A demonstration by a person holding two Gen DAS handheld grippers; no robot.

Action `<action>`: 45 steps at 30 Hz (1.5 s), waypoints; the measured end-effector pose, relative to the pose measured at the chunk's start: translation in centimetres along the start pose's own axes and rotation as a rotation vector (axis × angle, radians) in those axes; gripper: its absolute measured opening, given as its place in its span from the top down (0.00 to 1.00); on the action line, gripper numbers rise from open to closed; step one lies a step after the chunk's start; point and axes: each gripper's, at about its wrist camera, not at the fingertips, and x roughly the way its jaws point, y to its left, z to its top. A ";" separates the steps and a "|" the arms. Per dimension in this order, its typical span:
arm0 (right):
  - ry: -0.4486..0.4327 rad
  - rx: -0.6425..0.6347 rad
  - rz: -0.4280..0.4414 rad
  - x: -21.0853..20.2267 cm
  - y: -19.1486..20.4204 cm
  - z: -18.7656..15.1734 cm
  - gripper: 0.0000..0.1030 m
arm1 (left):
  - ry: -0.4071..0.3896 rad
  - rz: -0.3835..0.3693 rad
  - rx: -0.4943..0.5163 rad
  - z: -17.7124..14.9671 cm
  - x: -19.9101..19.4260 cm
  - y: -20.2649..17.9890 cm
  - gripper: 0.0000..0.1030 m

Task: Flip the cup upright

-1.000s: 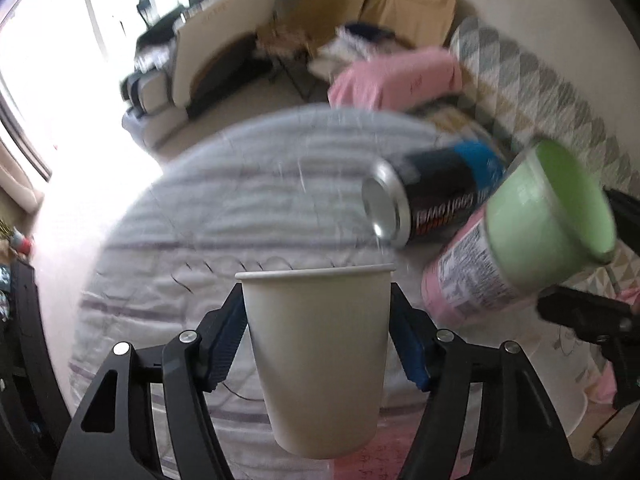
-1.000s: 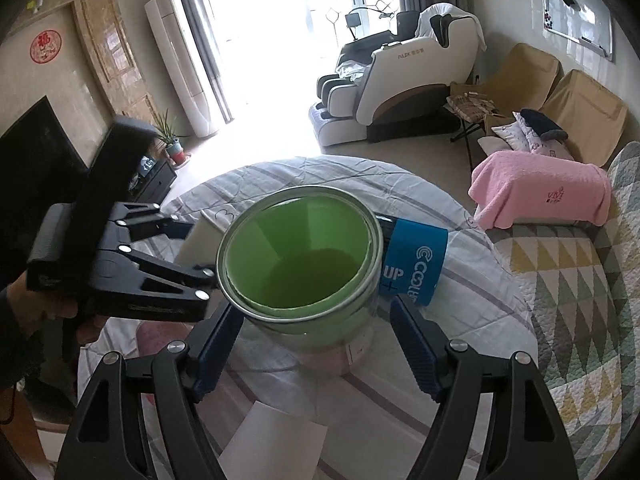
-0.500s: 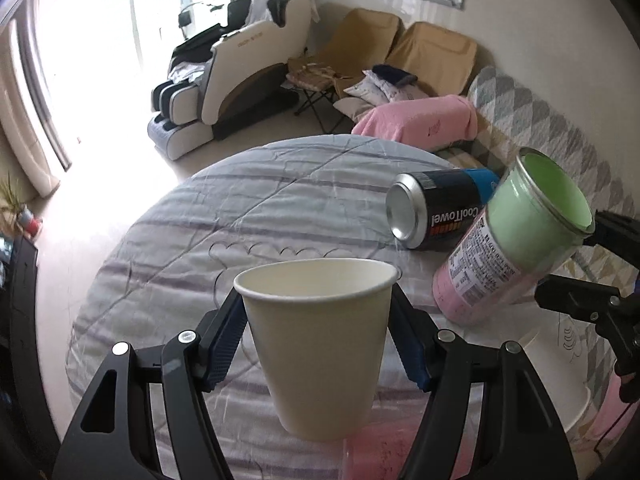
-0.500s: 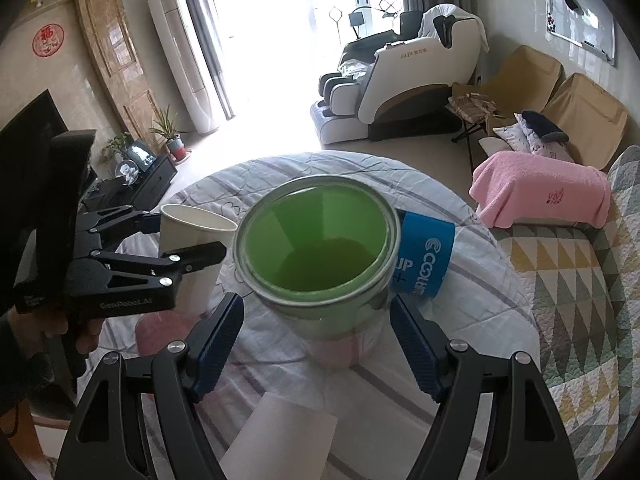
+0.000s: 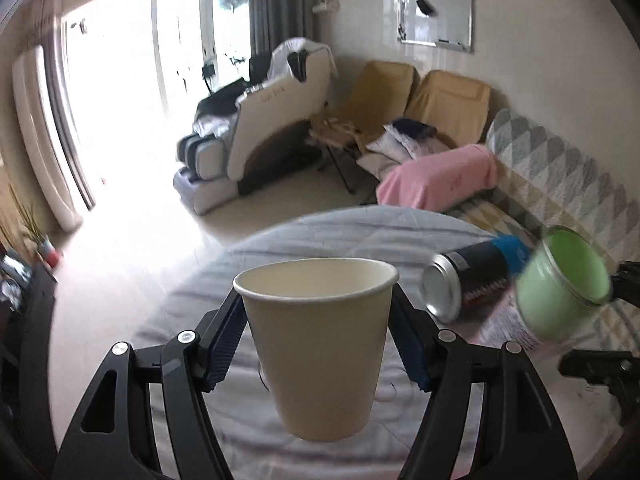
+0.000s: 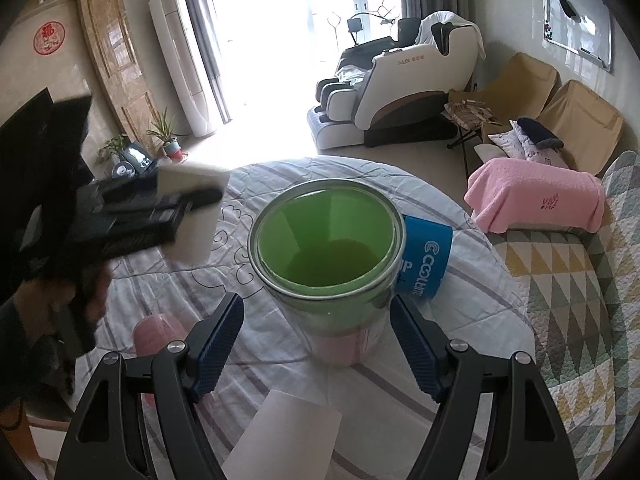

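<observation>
Left tool (image 5: 318, 340) clamped on the paper cup (image 5: 316, 344), blue pads (image 5: 224, 344) pressed to both sides of it. Cup mouth up, near upright, tilted a touch, lifted clear of the striped worktop (image 5: 360, 232). Same paper cup (image 6: 192, 208) visible from the right wrist view too, off to the left, gripped by the left tool (image 6: 188, 200), blurred there.

Right tool (image 6: 318, 344) spread wide, fingers (image 6: 416, 348) either side of the green-lined tin (image 6: 326, 256) with clear gaps showing, nothing held. Tin standing mouth up on the worktop (image 6: 460, 320), pink label low on its wall. From the left wrist view, green-lined tin (image 5: 560, 292) blurred at the right edge.

Down at the bottom edge of the right view, a white sheet (image 6: 288, 436) lying flat on the cloth. To the left of that, something pink (image 6: 160, 332), round-topped, hard to make out further.

Just behind the tin, a dark can (image 5: 472, 284) lying on its side, silver end toward the left camera, blue band (image 6: 428, 260) at the far end, touching or nearly touching the tin; cannot tell which.

Beyond the worktop: pink blanket (image 6: 536, 196) over a sofa, grey-and-white massage chair (image 6: 400, 96) before the bright window, whiteboard (image 5: 436, 16) on the far wall.
</observation>
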 end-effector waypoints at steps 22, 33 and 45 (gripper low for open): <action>0.005 -0.020 -0.027 -2.1 1.5 -0.7 0.25 | 0.128 0.018 -0.081 -3.7 -4.0 0.1 0.15; -0.066 0.094 -0.080 -10.2 3.8 -1.5 0.23 | 0.123 0.027 -0.094 -3.1 -14.9 -5.1 0.04; -0.070 0.319 -0.216 -16.1 4.1 -7.2 0.22 | 0.102 0.044 -0.070 -4.6 -23.8 -10.0 0.02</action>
